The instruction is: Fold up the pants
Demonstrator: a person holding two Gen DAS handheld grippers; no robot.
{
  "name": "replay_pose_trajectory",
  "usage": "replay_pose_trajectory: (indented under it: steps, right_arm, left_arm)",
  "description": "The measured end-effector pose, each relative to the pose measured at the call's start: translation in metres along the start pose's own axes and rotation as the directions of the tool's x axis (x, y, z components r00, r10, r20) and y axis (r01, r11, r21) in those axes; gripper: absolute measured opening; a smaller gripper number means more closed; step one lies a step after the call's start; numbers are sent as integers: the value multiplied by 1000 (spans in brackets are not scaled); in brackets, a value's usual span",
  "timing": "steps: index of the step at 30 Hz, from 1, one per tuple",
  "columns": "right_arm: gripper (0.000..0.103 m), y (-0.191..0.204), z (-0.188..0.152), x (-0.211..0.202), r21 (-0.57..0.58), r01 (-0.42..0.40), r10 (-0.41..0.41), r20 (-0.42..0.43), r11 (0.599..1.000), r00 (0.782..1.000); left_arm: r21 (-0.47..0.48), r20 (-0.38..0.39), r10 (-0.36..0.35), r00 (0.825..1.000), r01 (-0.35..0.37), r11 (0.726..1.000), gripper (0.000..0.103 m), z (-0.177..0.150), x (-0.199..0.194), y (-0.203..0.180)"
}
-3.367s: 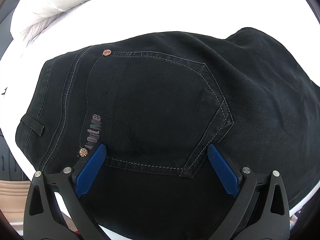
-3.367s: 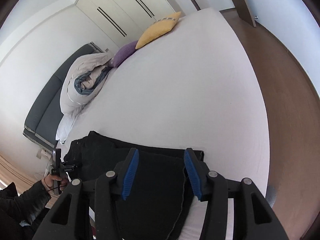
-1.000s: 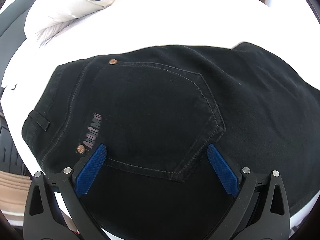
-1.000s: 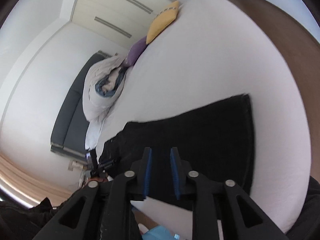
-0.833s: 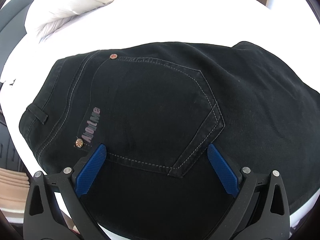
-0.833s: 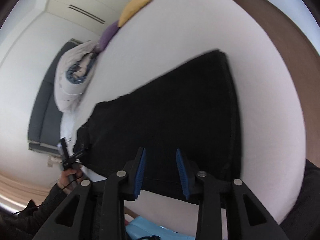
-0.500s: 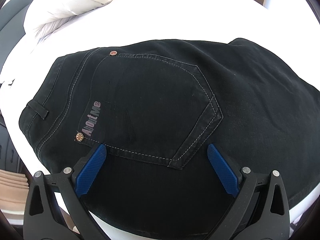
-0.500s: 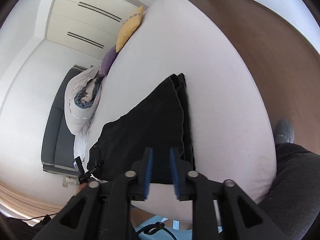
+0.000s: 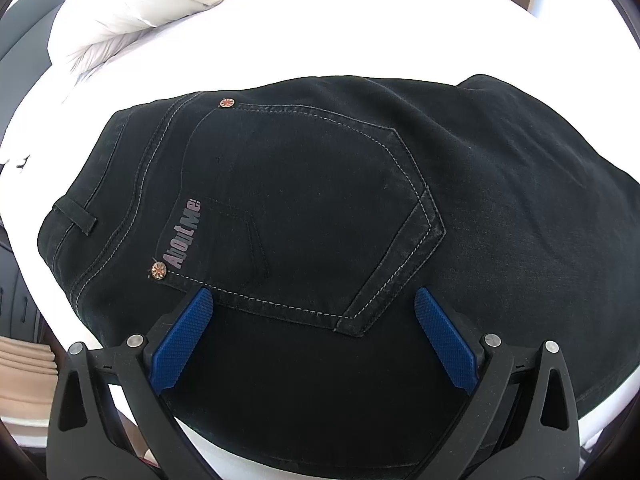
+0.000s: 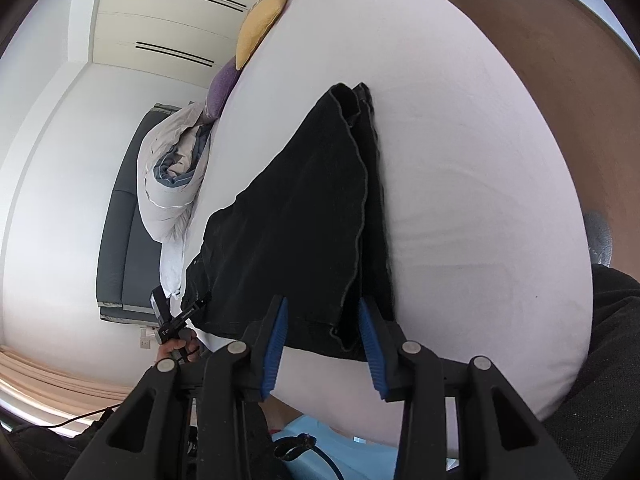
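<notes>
Black denim: the pants (image 9: 320, 216) lay flat on the white bed (image 9: 320, 40), seat side up, a back pocket (image 9: 316, 216) with pale stitching facing the left wrist camera. Two copper rivets marked the pocket's corners; a pinkish "AboutMe" print (image 9: 185, 238) ran along its left edge. A belt loop (image 9: 76, 219) showed at the waistband, at the left.

The left gripper (image 9: 312, 328) hung over the seat of the pants, jaws spread wide, blue pads (image 9: 182, 338) well apart, nothing pinched between them. Whether the tips touched the cloth could not be told.

From the right wrist view the pants (image 10: 304, 216) ran away along the bed (image 10: 460, 160), legs doubled lengthwise, one folded edge lying over the other. The right gripper (image 10: 324, 340) sat at the near end of the cloth by the mattress edge, jaws narrow and closing. The near hem corner appeared in the gap between the pads (image 10: 274, 340); no pressing contact was visible.

The person's left hand (image 10: 176, 350) held the other tool at the waistband end. A rolled duvet (image 10: 172, 184), a purple pillow (image 10: 222, 88) and a yellow pillow (image 10: 260, 24) lay at the head of the bed. White wardrobe doors (image 10: 172, 20) stood beyond; brown floor (image 10: 580, 100) to the right.
</notes>
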State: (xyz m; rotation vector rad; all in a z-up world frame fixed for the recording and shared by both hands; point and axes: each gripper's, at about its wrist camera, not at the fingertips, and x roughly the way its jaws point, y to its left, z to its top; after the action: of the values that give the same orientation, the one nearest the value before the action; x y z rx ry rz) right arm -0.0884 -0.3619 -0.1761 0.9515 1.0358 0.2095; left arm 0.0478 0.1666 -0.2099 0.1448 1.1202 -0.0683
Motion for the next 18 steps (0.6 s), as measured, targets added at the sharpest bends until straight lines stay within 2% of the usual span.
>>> replay_pose_trajectory:
  steps: [1, 4, 6, 9, 12, 18]
  right_arm:
    - [23, 1, -1, 3, -5, 3, -3, -16, 1000, 1000]
    - [17, 5, -5, 9, -39, 44, -45, -29, 998, 999]
    - [8, 6, -6, 9, -42, 83, -83, -12, 996, 996]
    - [6, 14, -9, 10, -62, 142, -142, 5, 988, 990]
    - [5, 21, -11, 4, -90, 195, -194, 24, 977, 981]
    - [5, 25, -12, -1, -94, 215, -214, 18, 972, 977]
  left_arm:
    - [1, 0, 0, 1000, 0, 1000, 103, 0, 0, 0]
    - [-1, 3, 2, 1000, -2, 1000, 103, -2, -4, -1]
    - [-2, 5, 4, 1000, -3, 1000, 103, -1, -4, -4]
    - [-2, 0, 7, 1000, -7, 1000, 103, 15, 7, -7]
    - [3, -6, 14, 1000, -14, 1000, 103, 17, 6, -7]
    - [23, -2, 21, 1000, -21, 1000, 103, 21, 4, -12]
